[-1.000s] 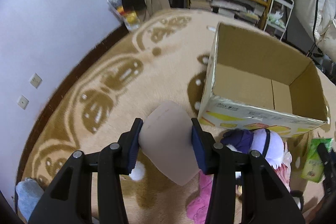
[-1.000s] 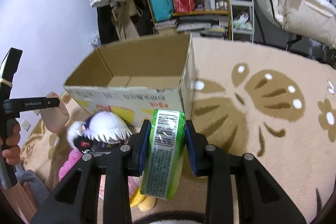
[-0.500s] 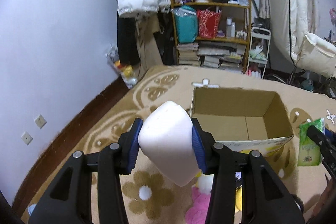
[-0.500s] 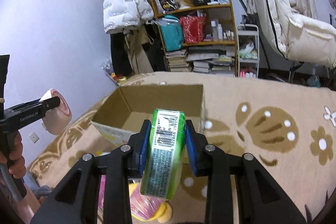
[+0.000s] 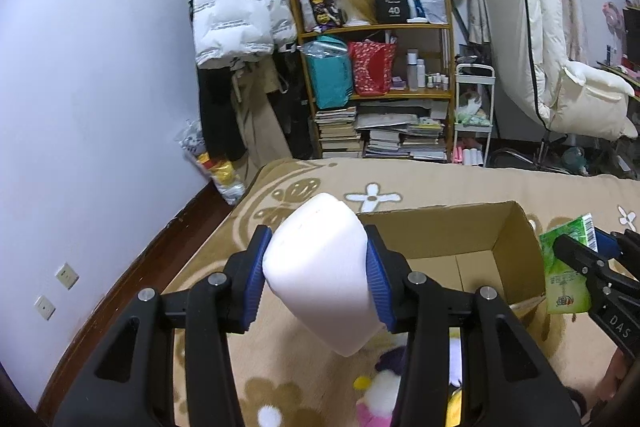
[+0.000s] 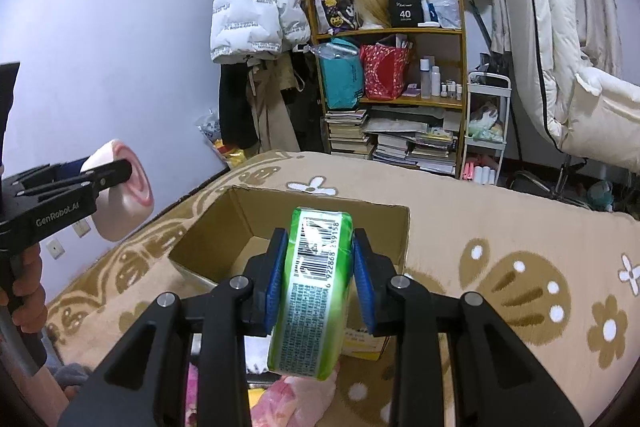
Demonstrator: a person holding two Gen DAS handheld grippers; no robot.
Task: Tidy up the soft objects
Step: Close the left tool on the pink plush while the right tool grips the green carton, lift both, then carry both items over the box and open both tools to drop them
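My left gripper (image 5: 318, 267) is shut on a soft white block with a pink swirl end (image 5: 320, 279), held in the air left of the open cardboard box (image 5: 516, 267); it also shows in the right wrist view (image 6: 120, 195). My right gripper (image 6: 318, 279) is shut on a green tissue pack (image 6: 316, 291), held above the box's near edge (image 6: 192, 259); the pack shows at the right in the left wrist view (image 5: 564, 267). Plush toys (image 5: 384, 395) lie on the carpet below the grippers, partly hidden.
A beige patterned carpet (image 6: 520, 247) covers the floor. A bookshelf (image 5: 376, 87) with bags and books, a hanging white jacket (image 5: 236, 19) and a white recliner (image 5: 560, 67) stand at the back. A wall (image 5: 100, 107) with sockets is on the left.
Both grippers have risen and tilted up with their loads; the box and toys now sit lower in view and the room's back wall shows.
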